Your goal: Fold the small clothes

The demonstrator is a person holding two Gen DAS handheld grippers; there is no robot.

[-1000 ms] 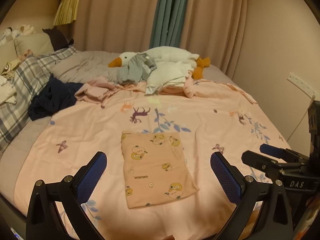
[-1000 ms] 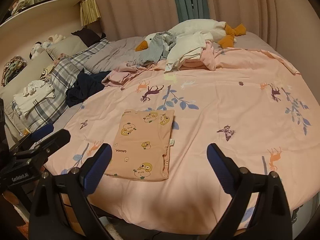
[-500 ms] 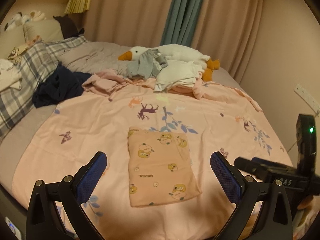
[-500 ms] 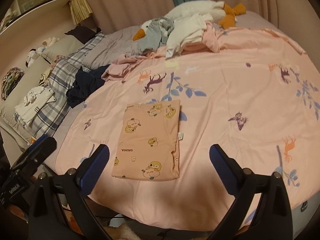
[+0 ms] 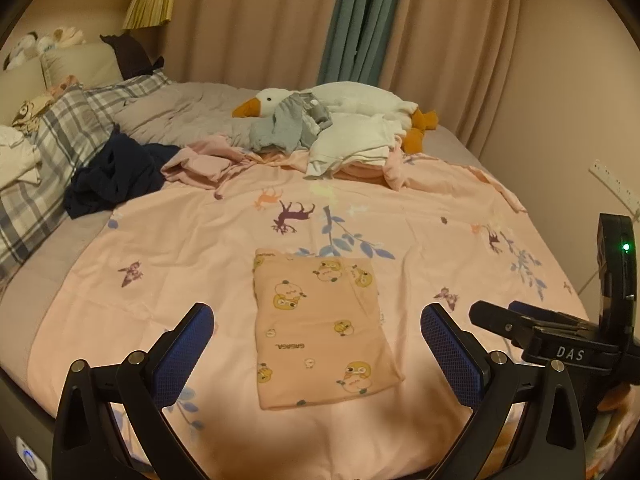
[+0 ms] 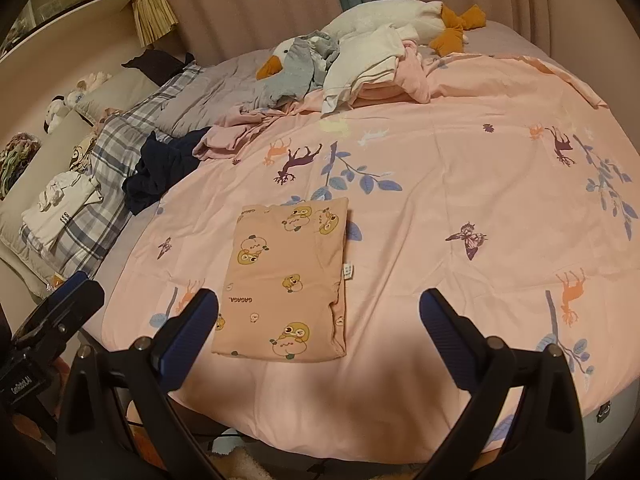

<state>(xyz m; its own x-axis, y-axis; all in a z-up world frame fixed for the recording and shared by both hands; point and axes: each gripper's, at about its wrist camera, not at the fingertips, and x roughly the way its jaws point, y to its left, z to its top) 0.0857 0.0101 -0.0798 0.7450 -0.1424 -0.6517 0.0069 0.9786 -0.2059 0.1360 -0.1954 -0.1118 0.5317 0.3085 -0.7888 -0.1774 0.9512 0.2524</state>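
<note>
A small peach garment [image 5: 320, 324] with cartoon prints lies folded into a flat rectangle on the pink bedspread [image 5: 440, 216], near the bed's front edge; it also shows in the right wrist view [image 6: 288, 280]. My left gripper [image 5: 316, 344] is open and empty, held above and just in front of it. My right gripper [image 6: 318, 320] is open and empty, also above the garment's near end. The right gripper's body [image 5: 560, 344] shows at the right of the left wrist view.
A heap of unfolded clothes lies at the back: a navy garment [image 5: 116, 172], pink ones [image 5: 204, 160], a grey one [image 5: 288, 128] and a white one [image 5: 356, 144] over a plush goose [image 5: 360, 100]. Plaid pillows [image 5: 52, 148] are at the left. A wall [image 5: 560, 100] stands at the right.
Both grippers moved slightly forward and lower over the bed, so the folded garment looks closer. The garment itself has not moved. Both grippers stayed open.
</note>
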